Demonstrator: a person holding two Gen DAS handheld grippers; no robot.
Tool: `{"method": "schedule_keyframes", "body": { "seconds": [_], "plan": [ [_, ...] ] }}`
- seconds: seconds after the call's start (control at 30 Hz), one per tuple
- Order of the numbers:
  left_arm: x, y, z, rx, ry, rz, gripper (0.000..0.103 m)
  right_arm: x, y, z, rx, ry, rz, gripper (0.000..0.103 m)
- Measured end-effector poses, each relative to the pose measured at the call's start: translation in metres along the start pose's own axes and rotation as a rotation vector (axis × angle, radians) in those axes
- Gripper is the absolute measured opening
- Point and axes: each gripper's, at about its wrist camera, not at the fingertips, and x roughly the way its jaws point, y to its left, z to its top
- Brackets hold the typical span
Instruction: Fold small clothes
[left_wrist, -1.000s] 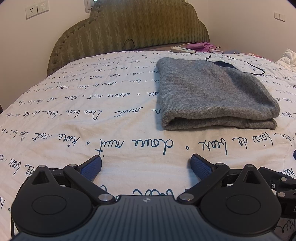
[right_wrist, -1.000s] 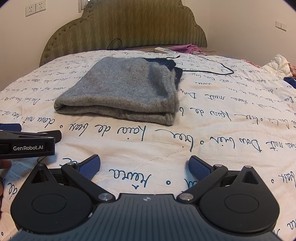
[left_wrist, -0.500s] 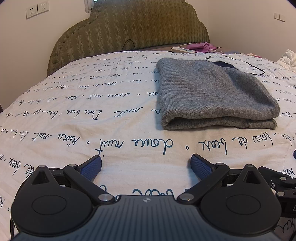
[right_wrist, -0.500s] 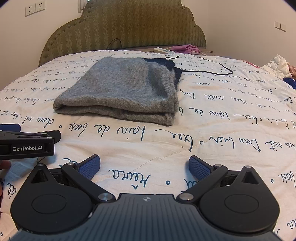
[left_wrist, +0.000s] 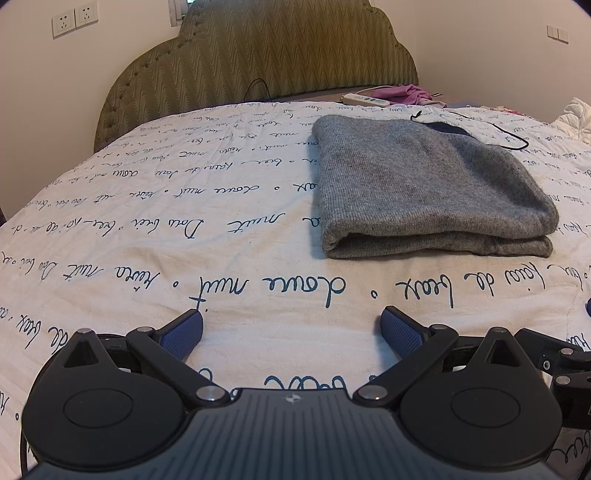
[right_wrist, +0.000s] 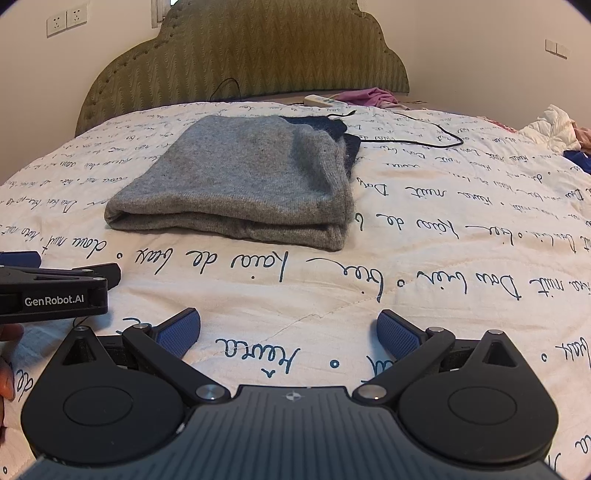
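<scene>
A grey knitted garment (left_wrist: 424, 188) lies folded into a flat rectangle on the bed, with a dark blue part at its far edge. It also shows in the right wrist view (right_wrist: 243, 181). My left gripper (left_wrist: 291, 328) is open and empty, low over the bedspread, in front and to the left of the garment. My right gripper (right_wrist: 288, 328) is open and empty, in front and to the right of the garment. The left gripper's body (right_wrist: 55, 291) shows at the left edge of the right wrist view.
The bedspread (left_wrist: 147, 221) is white with blue handwriting. An olive headboard (left_wrist: 273, 51) stands behind. A white power strip (left_wrist: 364, 99), pink cloth (left_wrist: 410, 92) and a black cable (right_wrist: 417, 136) lie at the far side. White and coloured clothes (right_wrist: 557, 125) lie at the right.
Almost nothing. The right gripper has shifted very slightly, so the garment sits a touch lower in its view. The left gripper has not moved.
</scene>
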Motion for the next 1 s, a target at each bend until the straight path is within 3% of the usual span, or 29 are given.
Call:
{"method": "schedule_keyframes", "body": {
  "seconds": [1.0],
  "plan": [
    [-0.0001,-0.0001,-0.0001,-0.003,-0.001,-0.002,0.103,0.0055,-0.0002,0.0018,0.017,0.001,-0.034,0.103]
  ]
}}
